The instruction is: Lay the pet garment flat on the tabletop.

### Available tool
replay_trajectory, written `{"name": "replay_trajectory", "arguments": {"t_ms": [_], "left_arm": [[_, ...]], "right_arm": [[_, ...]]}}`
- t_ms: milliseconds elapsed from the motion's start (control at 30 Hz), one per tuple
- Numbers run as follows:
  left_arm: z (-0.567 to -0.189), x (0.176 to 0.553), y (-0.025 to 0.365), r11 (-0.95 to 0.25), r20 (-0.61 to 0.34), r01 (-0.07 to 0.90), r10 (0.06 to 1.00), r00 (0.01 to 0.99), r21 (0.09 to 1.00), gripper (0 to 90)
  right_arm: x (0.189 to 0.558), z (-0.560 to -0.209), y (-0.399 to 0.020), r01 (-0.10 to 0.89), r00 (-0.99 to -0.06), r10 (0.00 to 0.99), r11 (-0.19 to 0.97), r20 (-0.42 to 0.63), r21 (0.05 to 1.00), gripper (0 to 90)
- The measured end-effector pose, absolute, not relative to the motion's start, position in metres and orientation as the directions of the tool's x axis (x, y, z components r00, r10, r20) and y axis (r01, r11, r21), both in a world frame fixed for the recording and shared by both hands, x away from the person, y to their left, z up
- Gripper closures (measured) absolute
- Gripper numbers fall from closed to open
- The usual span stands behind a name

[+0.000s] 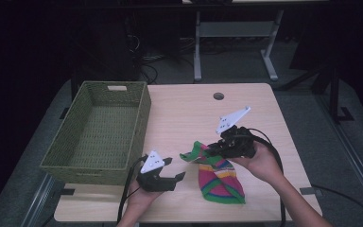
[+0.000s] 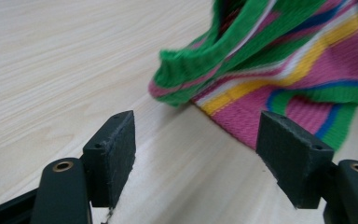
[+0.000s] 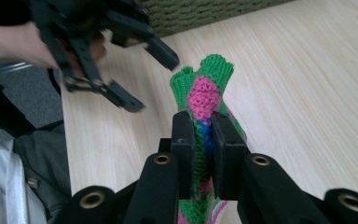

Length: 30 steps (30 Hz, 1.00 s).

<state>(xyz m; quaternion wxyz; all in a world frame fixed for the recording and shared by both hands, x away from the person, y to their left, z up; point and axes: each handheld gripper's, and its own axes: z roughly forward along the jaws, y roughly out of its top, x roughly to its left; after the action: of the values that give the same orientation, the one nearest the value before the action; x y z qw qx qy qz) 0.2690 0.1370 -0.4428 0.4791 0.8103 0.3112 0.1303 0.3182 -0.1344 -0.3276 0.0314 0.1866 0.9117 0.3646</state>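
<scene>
Two grippers, one sock, one basket, one table. The right gripper (image 3: 204,133) has its jaws pressed together on the knitted sock (image 3: 204,95), pinching the fabric just below the green cuff, which stands up past the jaw tips in the right gripper view. In the high view the right gripper (image 1: 216,150) sits at the sock's upper end, held by the right hand (image 1: 260,161), with one grey three-cornered plate raised above it.

The sock (image 1: 220,177) is striped in pink, green, yellow, blue and white. Its cuff end is lifted off the table by the pinch; the rest lies flat on the wood, running back from the cuff toward the table's near edge.

The left gripper (image 2: 196,154) is spread wide with nothing between the jaws; bare wood shows in the gap. Its jaws point at the sock's cuff (image 2: 186,65), which is close ahead of them but not touching. In the high view the left gripper (image 1: 175,170) is just to the left of the sock, apart from it, held by the left hand (image 1: 139,195).

One green woven basket (image 1: 99,127) stands farther left of the sock, beyond the left gripper, on the left part of the light wooden table (image 1: 189,109). One round hole (image 1: 218,96) in the tabletop lies beyond the sock, toward the far edge.
</scene>
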Motion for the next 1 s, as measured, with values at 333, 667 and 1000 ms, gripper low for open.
{"name": "replay_trajectory", "arguments": {"t_ms": [333, 667, 1000], "left_arm": [[-0.453, 0.296, 0.113, -0.313, -0.136, 0.408, 0.627, 0.767, 0.858, 30.0], [-0.452, 0.305, 0.103, -0.315, -0.144, 0.400, 0.603, 0.784, 0.861, 59.9], [-0.431, 0.305, 0.107, -0.342, -0.107, 0.358, 0.576, 0.810, 0.869, 83.2]], "right_arm": [[0.313, -0.315, -0.150, 0.306, -0.933, 0.347, 0.623, 0.097, 0.720, 80.8], [0.314, -0.317, -0.160, 0.319, -0.927, 0.361, 0.612, 0.104, 0.723, 80.7], [0.321, -0.331, -0.184, 0.383, -0.899, 0.413, 0.579, 0.146, 0.720, 80.8]]}}
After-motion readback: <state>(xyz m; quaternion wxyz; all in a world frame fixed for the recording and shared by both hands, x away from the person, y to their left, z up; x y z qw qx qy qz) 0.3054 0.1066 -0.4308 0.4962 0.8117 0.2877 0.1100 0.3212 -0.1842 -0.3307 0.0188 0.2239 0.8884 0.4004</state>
